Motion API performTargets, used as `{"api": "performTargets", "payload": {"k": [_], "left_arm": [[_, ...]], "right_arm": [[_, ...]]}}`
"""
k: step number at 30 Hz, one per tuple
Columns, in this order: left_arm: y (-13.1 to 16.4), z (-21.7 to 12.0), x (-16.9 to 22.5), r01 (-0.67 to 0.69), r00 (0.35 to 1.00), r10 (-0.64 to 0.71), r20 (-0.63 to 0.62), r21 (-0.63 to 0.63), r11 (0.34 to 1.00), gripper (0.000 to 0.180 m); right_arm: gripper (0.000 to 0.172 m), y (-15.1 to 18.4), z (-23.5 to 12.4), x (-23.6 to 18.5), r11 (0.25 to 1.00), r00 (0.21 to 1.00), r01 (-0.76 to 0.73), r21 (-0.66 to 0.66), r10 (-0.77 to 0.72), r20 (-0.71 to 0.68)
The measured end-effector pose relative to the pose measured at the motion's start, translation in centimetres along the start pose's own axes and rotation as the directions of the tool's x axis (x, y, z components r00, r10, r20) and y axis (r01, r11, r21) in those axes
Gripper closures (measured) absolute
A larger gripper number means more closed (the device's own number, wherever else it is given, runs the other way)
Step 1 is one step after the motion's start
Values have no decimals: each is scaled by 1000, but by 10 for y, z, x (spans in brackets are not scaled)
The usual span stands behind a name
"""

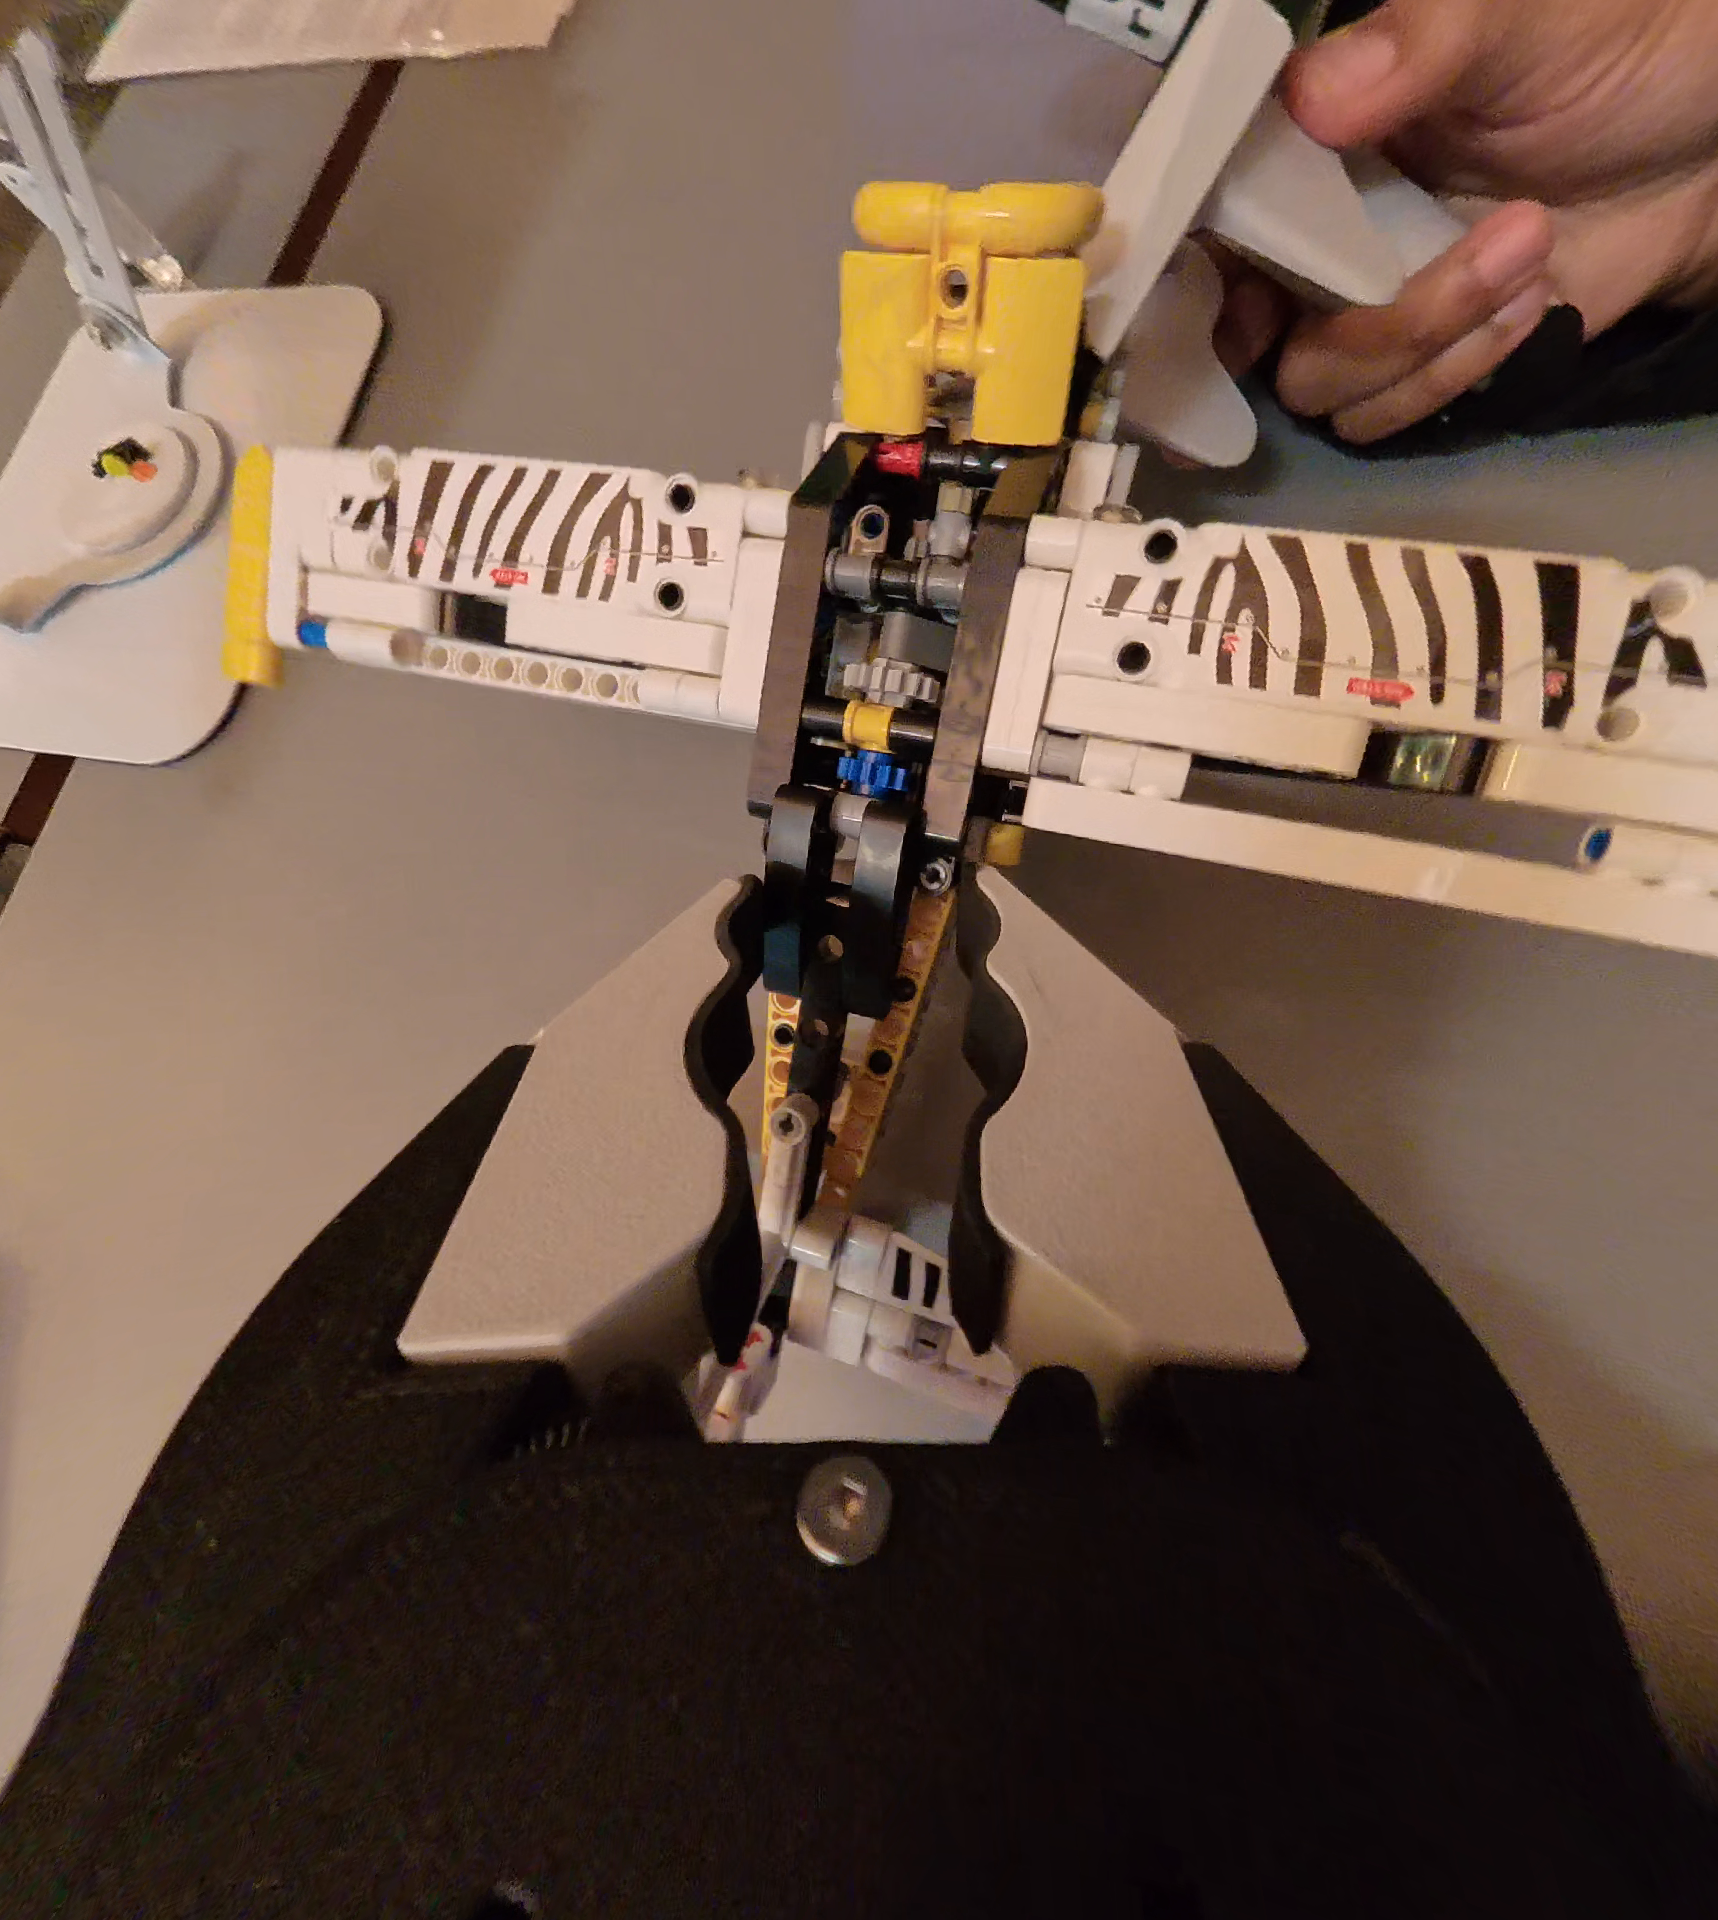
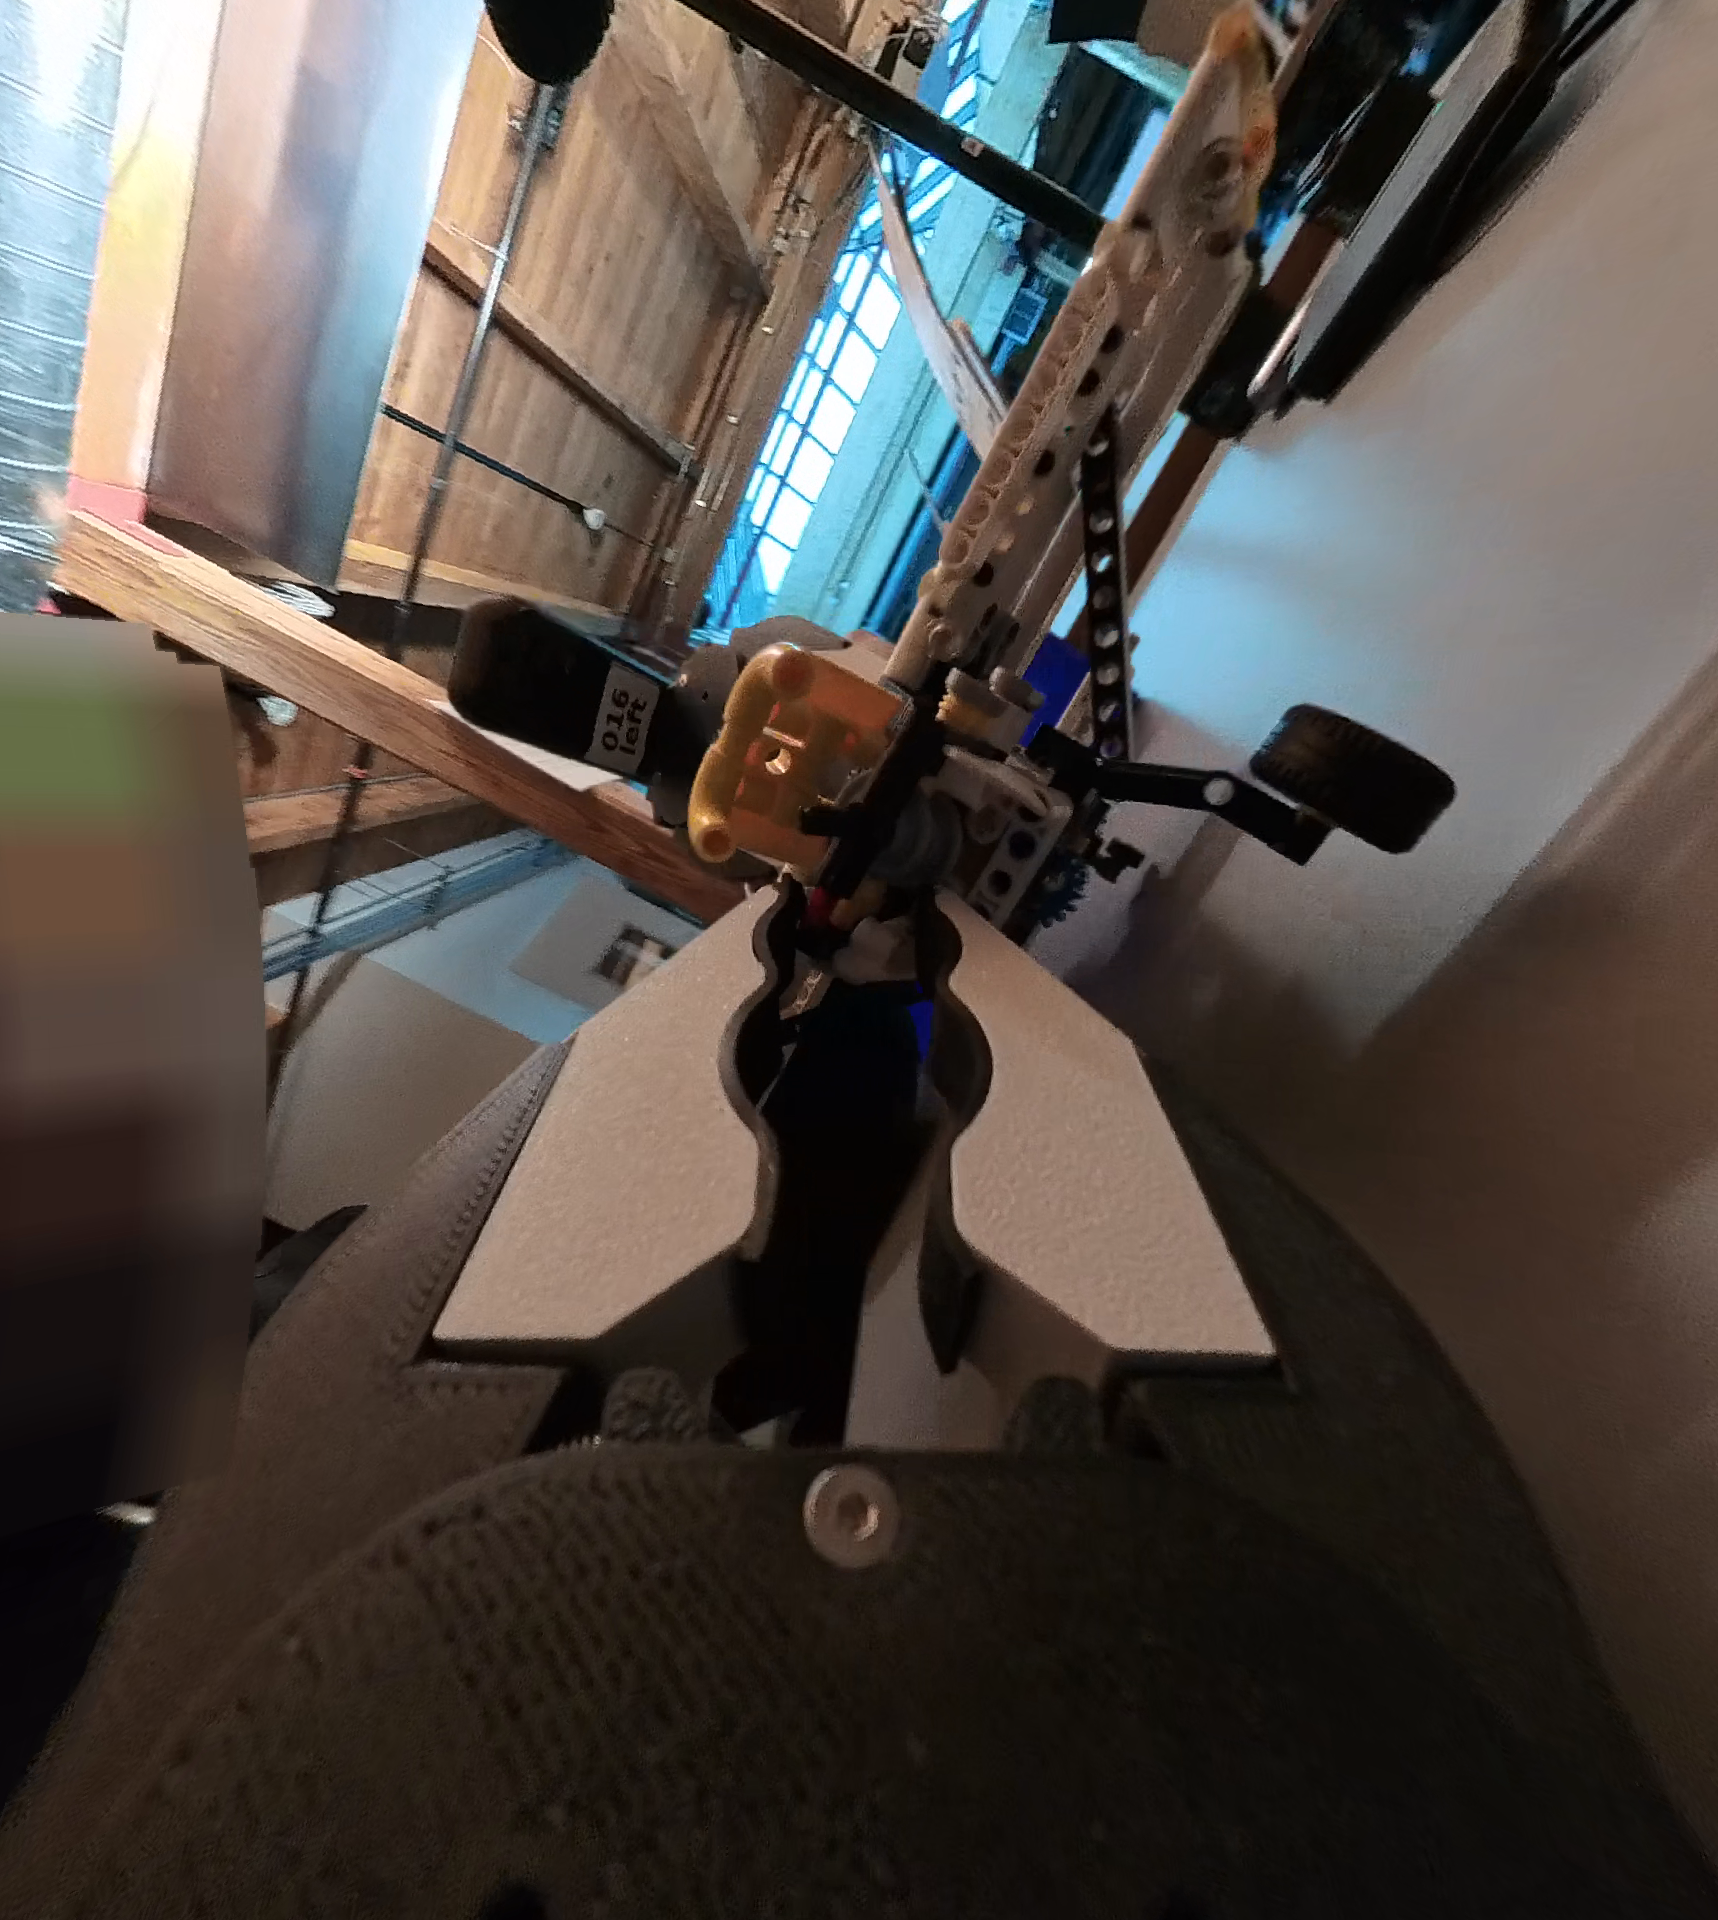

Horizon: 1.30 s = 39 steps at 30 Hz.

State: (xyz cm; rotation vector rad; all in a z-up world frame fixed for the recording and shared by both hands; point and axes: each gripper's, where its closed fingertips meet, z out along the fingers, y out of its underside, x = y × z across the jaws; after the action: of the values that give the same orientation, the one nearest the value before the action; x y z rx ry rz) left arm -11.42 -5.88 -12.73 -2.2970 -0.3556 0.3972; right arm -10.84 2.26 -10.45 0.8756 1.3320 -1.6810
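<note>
A brick-built model plane [image 1: 876, 644] has white wings with black stripes [image 1: 522, 540], a black open fuselage and a yellow nose block [image 1: 959, 312]. My left gripper [image 1: 860, 914] is shut on its rear fuselage of black and yellow beams [image 1: 834, 997]; both pads press the sides. My right gripper [image 2: 860, 920] is shut on the model's front end just behind the yellow nose [image 2: 782, 758]. It also shows in the left wrist view [image 1: 1177, 364], held by a hand [image 1: 1561, 156]. A black wheel [image 2: 1354, 779] sticks out to the right. The left gripper's black body [image 2: 564, 696] shows beyond the nose.
The grey table [image 1: 522, 260] lies under the model. A white stand base [image 1: 138, 499] with a metal arm sits at the left, close to the left wing tip. A sheet of paper [image 1: 315, 31] lies at the far edge. The right wrist view looks up at a wooden ceiling [image 2: 574, 364]. Some 9 centimeters of space lies between my two pairs of fingers.
</note>
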Motion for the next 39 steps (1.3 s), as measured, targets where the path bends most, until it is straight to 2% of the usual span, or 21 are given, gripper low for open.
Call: {"api": "performTargets", "payload": {"k": [3, 5, 7, 10, 12, 16, 19, 21, 26, 31, 32, 35, 39], "left_arm": [[1, -10, 7, -8, 1000, 8, 17, -50, 999, 148], [8, -13, 16, 5, 1000, -6, -9, -105, 994, 150], [17, -14, 26, 25, 998, -35, -58, -159, 987, 158], [17, -16, 30, 51, 995, -65, -75, -171, 984, 158], [18, -15, 28, 51, 996, -62, -60, -168, 984, 158], [25, -8, 21, 54, 998, -58, -16, -197, 979, 153], [22, -3, 20, 74, 996, -80, -25, -176, 982, 151], [21, -2, 17, 77, 997, -79, -6, -168, 983, 144], [16, 0, 9, 65, 997, -59, 47, -140, 988, 128], [12, 5, 6, 66, 997, -59, 58, -123, 990, 123], [13, 6, 7, 66, 997, -60, 54, -129, 989, 125], [14, 6, 17, 57, 998, -58, 3, -156, 986, 144], [13, 8, 21, 25, 1000, -24, 5, -182, 983, 155]], "right_arm": [[152, 3, 3, 2, 999, 998, -53, -4, 53, 33], [152, 6, 5, 8, 999, 999, -51, -15, 51, -5], [153, 9, 7, 19, 999, 995, -3, -37, -1, -96], [154, 10, 8, 21, 996, 987, 67, -65, -76, -142], [146, 7, 7, 22, 994, 980, 97, -55, -105, -168], [133, -18, -11, 11, 985, 974, 159, 64, -146, -174], [134, -39, -26, -10, 963, 981, 185, 197, -168, -96], [136, -43, -30, -14, 948, 969, 235, 215, -213, -123], [139, -30, -7, -7, 872, 828, 488, 36, -450, -336], [137, -18, 13, 4, 842, 753, 534, -78, -516, -409], [142, -17, 14, 6, 837, 741, 540, -90, -523, -422], [157, -19, 12, 12, 817, 688, 562, -132, -550, -473], [159, -21, 10, 13, 829, 698, 541, -143, -537, -474]]}}
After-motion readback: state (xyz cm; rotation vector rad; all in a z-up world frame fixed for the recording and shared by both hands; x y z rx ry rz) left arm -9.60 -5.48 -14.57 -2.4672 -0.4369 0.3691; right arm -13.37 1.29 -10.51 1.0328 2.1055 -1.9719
